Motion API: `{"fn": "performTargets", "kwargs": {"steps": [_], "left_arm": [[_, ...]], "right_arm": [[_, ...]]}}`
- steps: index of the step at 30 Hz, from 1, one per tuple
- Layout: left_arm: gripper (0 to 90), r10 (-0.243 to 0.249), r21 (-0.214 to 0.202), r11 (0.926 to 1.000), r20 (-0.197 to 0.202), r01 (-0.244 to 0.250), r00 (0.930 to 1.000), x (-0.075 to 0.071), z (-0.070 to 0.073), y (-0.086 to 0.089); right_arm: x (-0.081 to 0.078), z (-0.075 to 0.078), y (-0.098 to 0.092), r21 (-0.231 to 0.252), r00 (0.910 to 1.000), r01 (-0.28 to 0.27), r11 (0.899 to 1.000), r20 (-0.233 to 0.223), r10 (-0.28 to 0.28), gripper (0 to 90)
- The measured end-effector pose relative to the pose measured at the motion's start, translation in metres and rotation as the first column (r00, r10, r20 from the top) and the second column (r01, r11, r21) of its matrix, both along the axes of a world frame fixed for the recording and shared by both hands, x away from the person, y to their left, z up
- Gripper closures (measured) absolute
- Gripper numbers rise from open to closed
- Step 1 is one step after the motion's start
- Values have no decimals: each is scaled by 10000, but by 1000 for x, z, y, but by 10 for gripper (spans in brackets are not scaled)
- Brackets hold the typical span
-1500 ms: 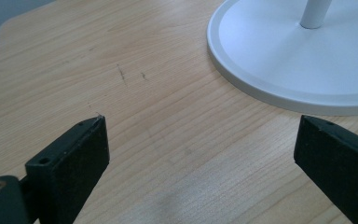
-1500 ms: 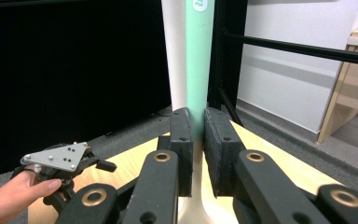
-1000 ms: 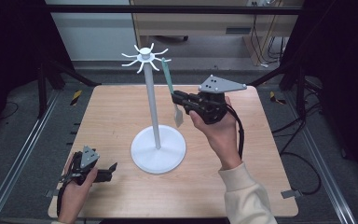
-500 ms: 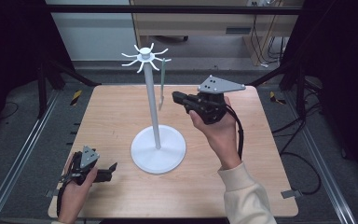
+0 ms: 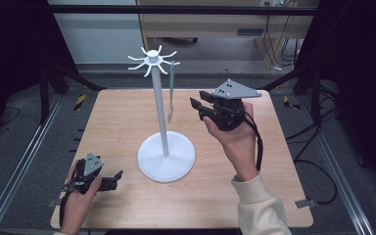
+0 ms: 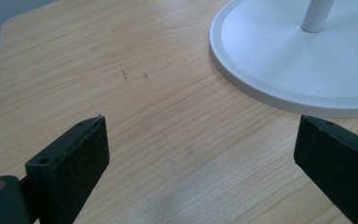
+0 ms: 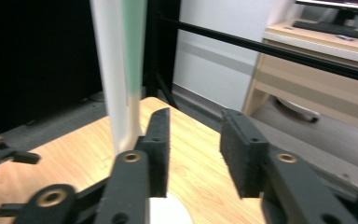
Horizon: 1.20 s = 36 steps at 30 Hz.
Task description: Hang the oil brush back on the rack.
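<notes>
The strip (image 5: pixel 172 90) is hung on the stand (image 5: pixel 159 105) and released. The right gripper (image 5: pixel 201 104) has just been opening, empty; a careful retreat is needed next. The left gripper (image 5: pixel 112 178) is held wide.

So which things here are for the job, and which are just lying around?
Part of the job:
- white hook stand
- green hanging utensil on one of its hooks
- right gripper, jaws just opened, nothing between them

Just there:
- left gripper, open, low over the table
- yellow-black tools on the floor

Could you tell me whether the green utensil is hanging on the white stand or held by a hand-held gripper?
Hanging: the green utensil dangles from a hook of the white stand, apart from the right hand-held gripper, whose jaws have just been opening, empty.
</notes>
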State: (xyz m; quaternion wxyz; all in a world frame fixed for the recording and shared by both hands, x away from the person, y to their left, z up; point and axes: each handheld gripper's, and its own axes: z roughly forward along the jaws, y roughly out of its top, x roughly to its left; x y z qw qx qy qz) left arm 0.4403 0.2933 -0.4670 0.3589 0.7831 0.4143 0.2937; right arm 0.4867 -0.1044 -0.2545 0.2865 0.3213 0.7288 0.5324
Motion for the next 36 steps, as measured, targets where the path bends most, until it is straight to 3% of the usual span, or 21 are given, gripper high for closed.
{"fn": "performTargets", "kwargs": {"steps": [5, 10, 13, 17, 29, 36], "left_arm": [[29, 72, -5, 10000, 7, -72, 10000, 1, 0, 1], [29, 100, -2, 9999, 15, -100, 9999, 1, 1, 2], [29, 125, -33, 9999, 27, -125, 9999, 1, 1, 2], [28, 175, -110, 9998, 52, -174, 9998, 1, 1, 4], [28, 206, -103, 9997, 94, -205, 9997, 1, 2, 5], [28, 119, -100, 9999, 116, -118, 9999, 1, 2, 4]], "right_arm": [[1, -2, -5, -211, 9987, 431, 9988, -280, -437, 438], [2, 0, -12, -101, 9967, 773, 9970, -226, -775, 315], [2, -1, -16, -313, 9944, 1019, 9943, -254, -1027, 256], [3, -3, -22, -550, 9921, 1243, 9907, -117, -1251, 239], [5, -4, -44, -315, 9863, 1629, 9861, -194, -1635, 142], [6, -5, -56, -165, 9820, 1858, 9825, -311, -1862, 133]]}}
